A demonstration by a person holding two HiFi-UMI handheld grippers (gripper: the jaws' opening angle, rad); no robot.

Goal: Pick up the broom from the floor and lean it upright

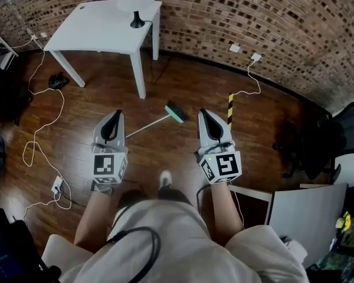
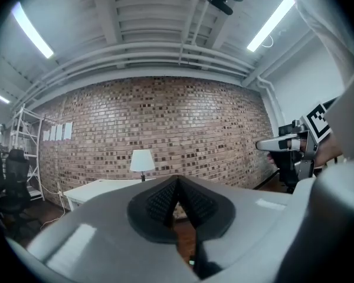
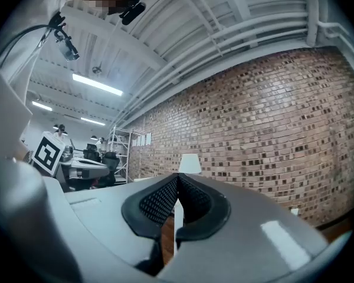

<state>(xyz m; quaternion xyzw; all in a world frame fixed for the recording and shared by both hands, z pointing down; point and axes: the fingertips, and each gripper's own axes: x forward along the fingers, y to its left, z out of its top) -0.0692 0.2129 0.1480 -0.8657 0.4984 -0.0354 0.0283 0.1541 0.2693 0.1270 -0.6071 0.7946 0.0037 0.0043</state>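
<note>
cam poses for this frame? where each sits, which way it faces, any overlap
Head view: on the person's head, facing steeply down at the wood floor; shows the broom, both forearms, left gripper, right gripper.
Left gripper view: on the left gripper, level along its shut jaws toward the brick wall; right gripper at the right edge.
Right gripper view: on the right gripper, level toward the same wall; left gripper at its left.
Shared: all three see the lamp.

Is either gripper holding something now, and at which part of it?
Nothing is held. The left gripper and the right gripper are both shut and empty; the white-handled broom with a green head lies untouched on the wooden floor.
</note>
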